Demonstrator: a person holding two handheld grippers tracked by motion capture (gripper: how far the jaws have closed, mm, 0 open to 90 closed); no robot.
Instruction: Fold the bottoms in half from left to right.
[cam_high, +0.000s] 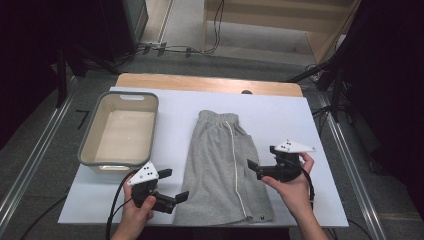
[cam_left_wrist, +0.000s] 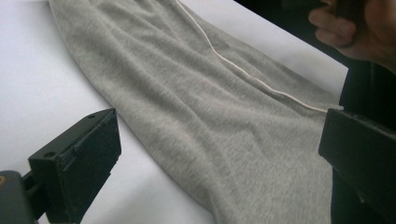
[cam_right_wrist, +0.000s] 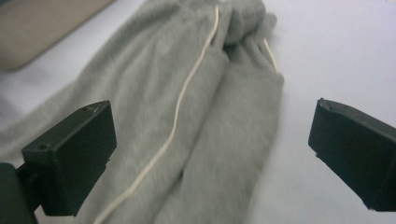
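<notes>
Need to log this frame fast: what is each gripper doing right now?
Left gripper: open, holding nothing, beside the grey shorts.
Right gripper: open, holding nothing, above the shorts.

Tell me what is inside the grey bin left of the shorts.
The grey bin shows a bare pale floor with nothing lying in it. Its near wall hides the strip of floor just behind it, so that strip cannot be checked.
</notes>
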